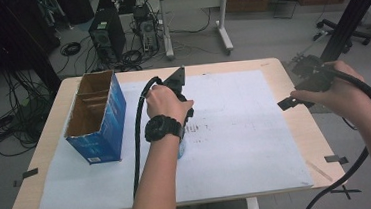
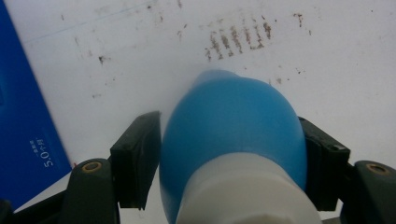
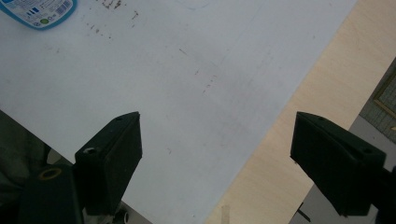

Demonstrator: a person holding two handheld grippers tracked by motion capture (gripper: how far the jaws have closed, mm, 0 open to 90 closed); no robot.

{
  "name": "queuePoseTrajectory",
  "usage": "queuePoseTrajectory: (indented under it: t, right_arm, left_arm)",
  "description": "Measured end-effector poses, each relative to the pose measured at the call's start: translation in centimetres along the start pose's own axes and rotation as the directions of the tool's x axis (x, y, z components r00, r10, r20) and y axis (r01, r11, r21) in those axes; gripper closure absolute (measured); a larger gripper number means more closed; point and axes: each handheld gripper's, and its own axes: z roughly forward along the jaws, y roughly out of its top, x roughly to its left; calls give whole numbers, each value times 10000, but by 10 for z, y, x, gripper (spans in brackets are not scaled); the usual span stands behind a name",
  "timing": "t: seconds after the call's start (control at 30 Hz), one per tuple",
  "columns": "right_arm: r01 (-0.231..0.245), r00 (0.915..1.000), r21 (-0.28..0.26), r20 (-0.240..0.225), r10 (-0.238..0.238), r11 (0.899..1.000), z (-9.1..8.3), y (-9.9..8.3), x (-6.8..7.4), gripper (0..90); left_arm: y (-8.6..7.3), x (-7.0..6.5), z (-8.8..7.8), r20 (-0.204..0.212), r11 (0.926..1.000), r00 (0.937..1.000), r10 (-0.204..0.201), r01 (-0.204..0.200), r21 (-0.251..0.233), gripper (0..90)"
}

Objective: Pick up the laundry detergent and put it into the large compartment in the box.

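Note:
A blue bottle with a white lower part (image 2: 233,140) lies lengthwise between the jaws of my left gripper (image 2: 231,158), which is shut on its sides just above the white sheet (image 2: 327,56). In the high view the left gripper (image 1: 186,109) is at the table's middle under the hand, and a bit of the bottle (image 1: 182,151) peeks out beside the wrist. My right gripper (image 3: 217,154) stands open and holds nothing, over the sheet's right border. In the high view the right gripper (image 1: 295,88) hovers by the table's right edge.
An open blue cardboard box (image 1: 98,116) stands on the left of the table, close to the left hand. Brown smudges (image 1: 195,128) mark the sheet. The bare wooden table edge (image 3: 299,140) runs under the right gripper. Computers and cables sit on the floor beyond.

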Motion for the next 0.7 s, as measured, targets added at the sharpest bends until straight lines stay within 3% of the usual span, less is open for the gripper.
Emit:
queuePoseTrajectory:
  t: [0.13,0.7]
  right_arm:
    - [-7,10000,19,-9,7,10000,1,0,0,166]
    - [-83,10000,1,35,83,10000,-2,0,-2,166]
  left_arm:
    - [1,-1,0,47,10000,10000,-36,35,33,369]
    - [3,0,-2,151,9996,9998,128,-132,263,375]
